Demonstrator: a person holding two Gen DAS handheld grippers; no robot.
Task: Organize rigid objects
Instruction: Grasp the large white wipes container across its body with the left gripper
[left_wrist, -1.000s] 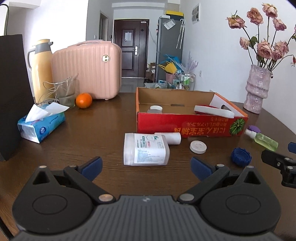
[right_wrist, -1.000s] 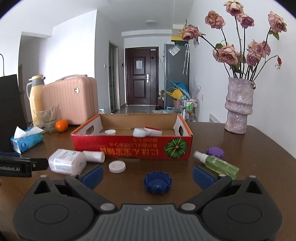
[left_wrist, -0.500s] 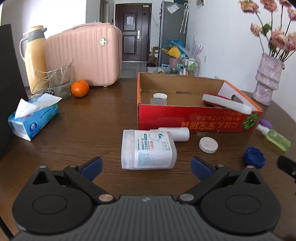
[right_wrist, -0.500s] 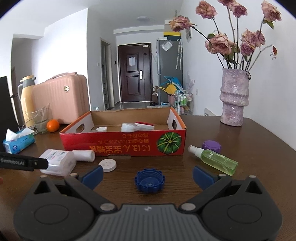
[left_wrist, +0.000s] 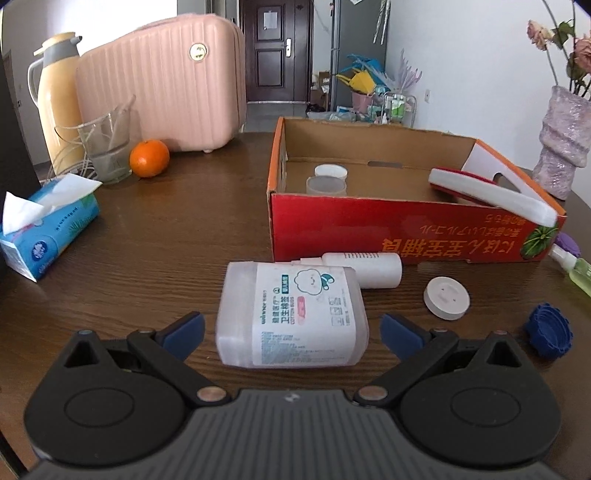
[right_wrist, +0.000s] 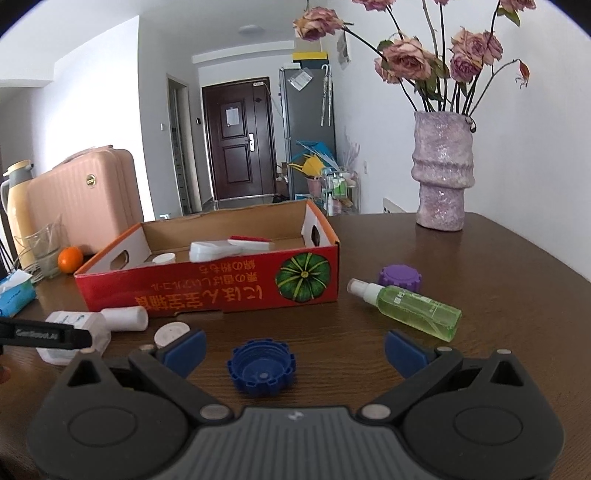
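While grippers gape, two gear-shaped caps (right_wrist: 261, 367) lie loose.

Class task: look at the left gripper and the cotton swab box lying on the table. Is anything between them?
Nothing visible. The cotton swab box lies directly ahead of the open left gripper, partly between its fingers. A small white bottle sits beyond the box, not in the path.

- The table (left_wrist: 155, 258) is seen to be dark wood with a visible grain and a slight sheen.
- The box (left_wrist: 369, 236) is made of cardboard, printed glossy red outside and left raw brown inside.
- The cotton swab container (left_wrist: 291, 317) is formed of frosted translucent plastic, with a smooth paper label.
- The blue cap (right_wrist: 261, 367) is moulded in ridged plastic.
- The vase (right_wrist: 441, 173) is finished rough and glittery.
- The suitcase (left_wrist: 166, 85) is shaped from ribbed, matt pink plastic.
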